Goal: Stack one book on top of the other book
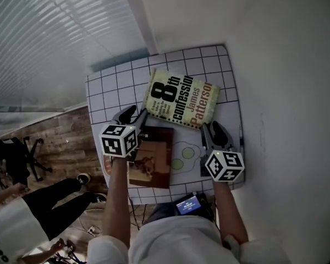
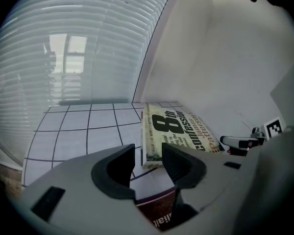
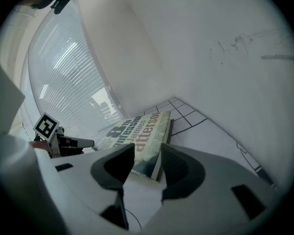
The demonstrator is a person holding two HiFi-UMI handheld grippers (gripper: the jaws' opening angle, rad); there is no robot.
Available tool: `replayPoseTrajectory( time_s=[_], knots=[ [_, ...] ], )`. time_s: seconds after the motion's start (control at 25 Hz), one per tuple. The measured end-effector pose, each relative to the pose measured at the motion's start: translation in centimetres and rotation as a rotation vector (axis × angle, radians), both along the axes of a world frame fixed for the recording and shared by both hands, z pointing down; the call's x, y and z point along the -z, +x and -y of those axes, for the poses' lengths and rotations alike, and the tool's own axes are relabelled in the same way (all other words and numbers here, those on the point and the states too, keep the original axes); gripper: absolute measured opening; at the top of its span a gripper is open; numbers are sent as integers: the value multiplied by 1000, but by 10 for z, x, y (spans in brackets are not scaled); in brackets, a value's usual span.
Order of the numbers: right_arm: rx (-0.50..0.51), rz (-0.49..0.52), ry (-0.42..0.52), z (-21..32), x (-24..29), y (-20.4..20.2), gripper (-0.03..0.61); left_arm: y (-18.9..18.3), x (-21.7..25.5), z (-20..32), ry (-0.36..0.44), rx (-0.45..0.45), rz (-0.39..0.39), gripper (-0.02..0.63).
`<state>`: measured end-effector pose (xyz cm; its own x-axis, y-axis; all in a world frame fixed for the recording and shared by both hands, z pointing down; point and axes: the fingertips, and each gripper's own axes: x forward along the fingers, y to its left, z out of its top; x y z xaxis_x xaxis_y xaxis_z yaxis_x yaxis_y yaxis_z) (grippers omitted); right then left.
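Where the gridded mat [image 1: 107, 87] covers the tabletop, the yellow paperback [image 1: 180, 98] lies flat and askew at its far middle, with the brown book [image 1: 154, 166] flat nearer the person, their corners perhaps just touching. The left gripper [image 1: 135, 116] hovers over the brown book, jaws apart and empty; the right gripper [image 1: 213, 131], jaws likewise apart, faces the paperback's near right corner

Left gripper [image 1: 133, 116]: my grey two-jaw tool with a black-and-white marker cube, tilted downward, jaws wide apart, pads pressing on nothing.
Right gripper [image 1: 213, 132]: same grey build, tilted downward, jaws apart, clamping nothing.
Left forearm [image 1: 116, 194]: bare, stretched forward.
Right forearm [image 1: 226, 210]: bare, stretched forward.
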<state>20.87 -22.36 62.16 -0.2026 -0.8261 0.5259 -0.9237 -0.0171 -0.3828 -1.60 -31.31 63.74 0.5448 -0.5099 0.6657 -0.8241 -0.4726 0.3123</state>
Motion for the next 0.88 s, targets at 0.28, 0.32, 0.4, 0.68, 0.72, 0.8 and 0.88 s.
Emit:
replayPoseTrajectory(
  time_s=[0.28,0.32,0.4,0.68,0.72,0.8,0.88],
  knots=[
    [-20,62,-59,6,-13,-3,222,8,-11,5,-137,-78,-39,181],
    [-18,70,-68,7,-14,-4,226,8,-12,5,-154,-82,-52,181],
    [-9,86,-84,8,-16,-9,227,10,-13,5,-182,-91,-77,183],
    [-8,84,-108,7,-23,-8,181,19,-17,4,-313,-114,-177,146],
    [-7,85,-108,7,-23,-9,181,19,-17,5,-308,-119,-157,146],
    [-10,86,-110,7,-22,-9,176,19,-16,4,-294,-121,-120,146],
    [-11,88,-112,6,-21,-9,176,19,-15,4,-288,-119,-102,146]
  ],
)
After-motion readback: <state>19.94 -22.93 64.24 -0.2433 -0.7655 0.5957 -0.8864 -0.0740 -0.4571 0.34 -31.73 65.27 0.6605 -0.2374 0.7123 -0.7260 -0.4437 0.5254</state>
